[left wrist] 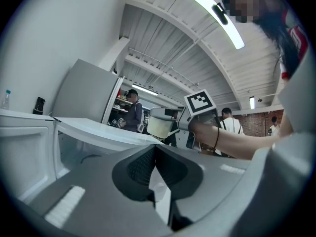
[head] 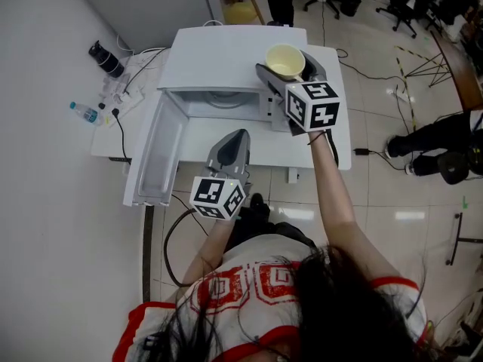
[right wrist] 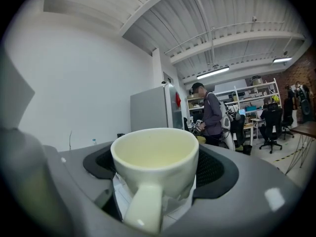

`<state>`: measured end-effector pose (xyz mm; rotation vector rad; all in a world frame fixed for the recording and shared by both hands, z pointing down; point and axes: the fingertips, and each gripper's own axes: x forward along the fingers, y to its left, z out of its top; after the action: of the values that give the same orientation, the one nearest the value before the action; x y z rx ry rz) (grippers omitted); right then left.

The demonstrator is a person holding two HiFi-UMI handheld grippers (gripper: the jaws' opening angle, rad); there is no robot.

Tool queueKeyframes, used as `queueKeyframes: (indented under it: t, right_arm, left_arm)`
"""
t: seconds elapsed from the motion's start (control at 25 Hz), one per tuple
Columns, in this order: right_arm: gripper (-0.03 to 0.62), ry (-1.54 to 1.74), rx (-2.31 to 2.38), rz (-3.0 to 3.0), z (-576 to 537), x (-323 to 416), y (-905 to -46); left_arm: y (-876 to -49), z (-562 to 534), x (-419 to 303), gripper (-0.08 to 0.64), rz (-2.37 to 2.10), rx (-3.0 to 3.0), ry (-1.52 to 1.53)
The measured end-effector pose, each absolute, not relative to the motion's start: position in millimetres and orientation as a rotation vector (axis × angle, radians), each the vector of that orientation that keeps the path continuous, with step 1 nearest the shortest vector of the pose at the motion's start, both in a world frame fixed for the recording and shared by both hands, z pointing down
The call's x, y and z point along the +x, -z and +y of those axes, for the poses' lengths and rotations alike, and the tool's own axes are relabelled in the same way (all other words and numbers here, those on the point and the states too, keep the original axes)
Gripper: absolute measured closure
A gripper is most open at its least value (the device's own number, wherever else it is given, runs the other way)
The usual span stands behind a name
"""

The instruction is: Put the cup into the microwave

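A pale yellow cup [head: 285, 60] is clamped in my right gripper [head: 287, 69], held above the right end of the white microwave's top [head: 219, 55]. In the right gripper view the cup [right wrist: 157, 154] fills the gap between the jaws with its handle toward the camera. The microwave's door [head: 157, 153] hangs open to the left, showing the white cavity [head: 219, 102]. My left gripper [head: 238, 139] is shut and empty, in front of the cavity's opening. From the left gripper view, its jaws [left wrist: 155, 154] meet, and the cup [left wrist: 160, 126] shows up ahead to the right.
The microwave stands on a white table [head: 337, 130]. A water bottle [head: 84, 112], a dark flask [head: 106, 59] and cables [head: 124, 89] lie at the table's left end. A black cable [head: 177, 240] loops on the floor. Another person's legs [head: 430, 138] are at the right.
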<state>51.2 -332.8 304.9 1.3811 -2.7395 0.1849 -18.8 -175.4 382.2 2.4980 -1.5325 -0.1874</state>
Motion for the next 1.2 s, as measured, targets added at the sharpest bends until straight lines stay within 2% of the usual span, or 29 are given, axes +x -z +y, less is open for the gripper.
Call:
queueKeyframes:
  t: [0.44, 1.2]
  right_arm:
    - [0.137, -0.167, 1.313, -2.773, -310.7, 27.3, -302.7]
    - [0.137, -0.187, 1.240, -2.820, -277.9, -61.7, -307.0]
  left_arm:
    - [-380.0, -161.1, -34.6, 0.561, -1.586, 2.467, 0.200]
    - [-384.2, -153.6, -113.3, 0.561, -1.628, 2.426, 0.194]
